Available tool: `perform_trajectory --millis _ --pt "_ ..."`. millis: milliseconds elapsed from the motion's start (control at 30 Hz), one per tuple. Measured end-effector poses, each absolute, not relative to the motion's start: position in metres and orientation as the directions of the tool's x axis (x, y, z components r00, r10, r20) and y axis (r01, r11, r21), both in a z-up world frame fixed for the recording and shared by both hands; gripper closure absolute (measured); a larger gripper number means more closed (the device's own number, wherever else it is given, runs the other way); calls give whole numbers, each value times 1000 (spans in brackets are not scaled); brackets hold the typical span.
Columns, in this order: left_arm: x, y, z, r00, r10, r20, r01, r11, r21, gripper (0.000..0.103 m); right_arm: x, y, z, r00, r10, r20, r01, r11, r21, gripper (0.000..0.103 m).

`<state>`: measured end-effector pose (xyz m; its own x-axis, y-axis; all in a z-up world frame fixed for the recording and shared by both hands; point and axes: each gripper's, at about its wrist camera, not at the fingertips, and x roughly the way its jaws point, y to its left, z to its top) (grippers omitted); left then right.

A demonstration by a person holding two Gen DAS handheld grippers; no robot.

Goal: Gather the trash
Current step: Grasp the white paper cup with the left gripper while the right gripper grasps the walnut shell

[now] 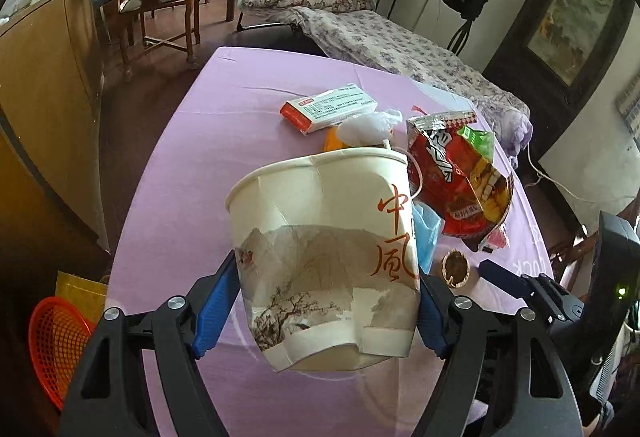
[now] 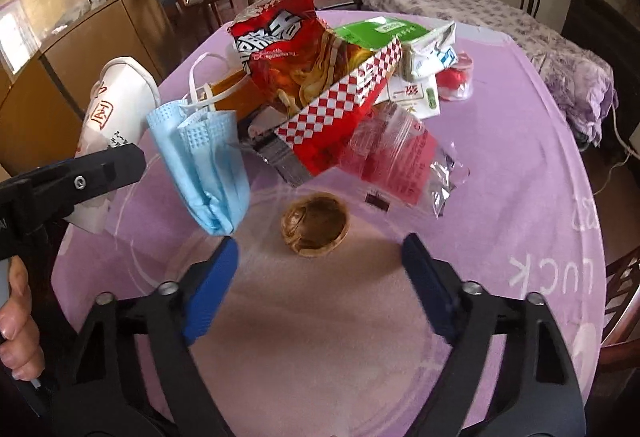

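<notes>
My left gripper [image 1: 326, 289] is shut on a crumpled white paper cup [image 1: 324, 249] with a landscape print and red characters, held above the purple table [image 1: 168, 165]. The cup also shows in the right wrist view [image 2: 116, 109], at the left. My right gripper [image 2: 320, 257] is open and empty, just in front of a brown walnut shell half [image 2: 315, 224]. Behind the shell lies a trash pile: a red snack bag [image 2: 304, 77], a blue face mask [image 2: 208, 165], a clear and red wrapper [image 2: 400, 161] and a green and white packet [image 2: 400, 37].
A white and red medicine box [image 1: 328, 109] and a crumpled white plastic bag [image 1: 368, 125] lie farther back on the table. A red mesh basket [image 1: 56, 345] sits on the floor at the left. A wooden chair [image 1: 160, 5] and a bed [image 1: 400, 41] stand beyond.
</notes>
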<state>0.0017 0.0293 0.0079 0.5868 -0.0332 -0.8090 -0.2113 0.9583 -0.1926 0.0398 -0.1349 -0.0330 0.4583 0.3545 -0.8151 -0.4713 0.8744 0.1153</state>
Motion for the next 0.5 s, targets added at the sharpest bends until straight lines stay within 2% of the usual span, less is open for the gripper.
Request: perform_trajectory --millis 100,267,333,367,500 --pt "0 26 8 585 -25 -811 -212 960 -183 26 44 -134 -31 469 347 -812 -470 877 103 42" --pt "3 26 4 575 -21 -818 -211 962 -173 26 48 -126 -31 491 326 -808 -480 875 61 53" --pt "4 26 4 573 -18 -819 -213 962 -171 26 46 -122 -30 498 319 -807 -488 872 44 60" --pt "4 26 3 573 -15 -819 -214 962 -168 26 45 -122 -30 497 320 -806 -489 871 45 67" --pt "6 28 2 565 -11 -825 -226 959 -168 26 40 -129 -27 492 331 -806 -482 874 65 68"
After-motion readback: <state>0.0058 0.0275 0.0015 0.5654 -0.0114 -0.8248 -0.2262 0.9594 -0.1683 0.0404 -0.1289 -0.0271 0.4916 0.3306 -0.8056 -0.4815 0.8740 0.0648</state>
